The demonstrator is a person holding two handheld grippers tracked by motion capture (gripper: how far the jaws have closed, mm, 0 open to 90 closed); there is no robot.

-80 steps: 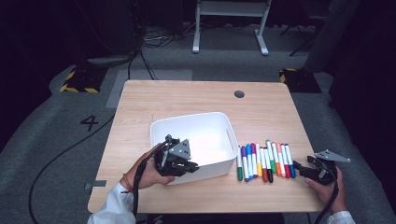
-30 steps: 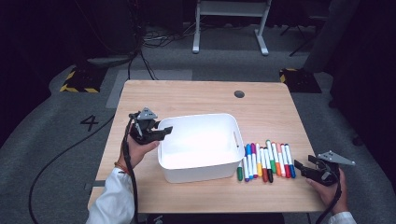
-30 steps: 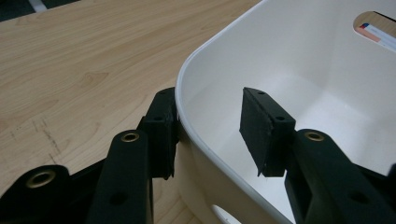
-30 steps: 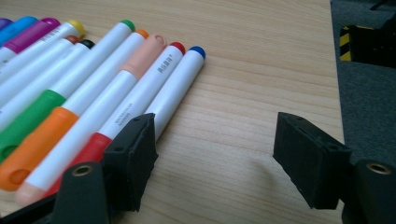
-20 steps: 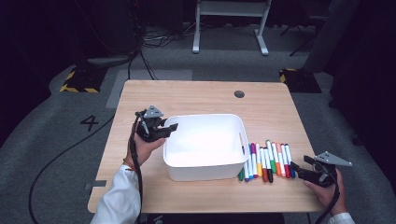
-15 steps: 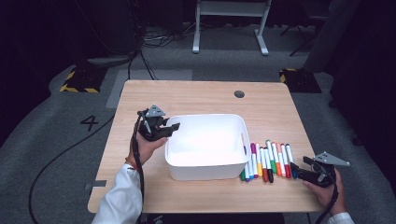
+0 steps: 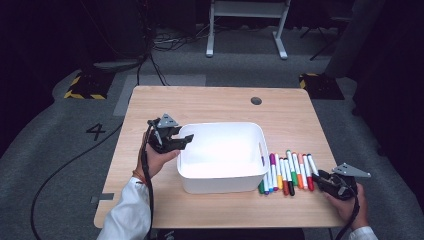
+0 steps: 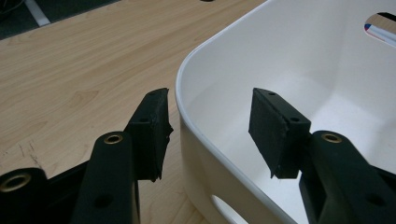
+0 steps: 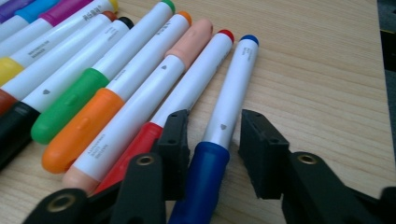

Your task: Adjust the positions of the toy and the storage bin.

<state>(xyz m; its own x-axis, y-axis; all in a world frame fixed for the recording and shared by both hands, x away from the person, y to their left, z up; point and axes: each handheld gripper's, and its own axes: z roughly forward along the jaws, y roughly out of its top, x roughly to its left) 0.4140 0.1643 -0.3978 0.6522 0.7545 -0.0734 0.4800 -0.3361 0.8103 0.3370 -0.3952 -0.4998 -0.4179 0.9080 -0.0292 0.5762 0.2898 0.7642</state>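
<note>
Landmark: white tub [image 7: 222,177], near the middle of the wooden table [image 7: 210,102], closer to the person's edge.

Left of the tub: left gripper [image 7: 186,140] held in the person's left hand [image 7: 156,159], at the tub's left rim near the far-left corner. In the left gripper view the jaws are spread and straddle the tub wall [image 8: 205,140]: one jaw outside over the tabletop, the other inside over the tub floor. Neither pad presses on the wall; a gap shows on the inner side, and the outer pad is just beside the rim. Released, not grasping.

Inside of the tub: white floor and walls, a handle slot in the right wall.

Right of the tub: row of markers [image 7: 285,172] lying side by side on the table, the nearest ones just beside the tub's right wall.

Far right of the tub: right gripper [image 7: 320,176] at the row's outer end. In the right gripper view the jaws stand on either side of the blue marker [image 9: 219,135], the outermost one, with gaps both sides. Parted, not clamped. Red marker [image 9: 187,102] lies just beside it.
</note>
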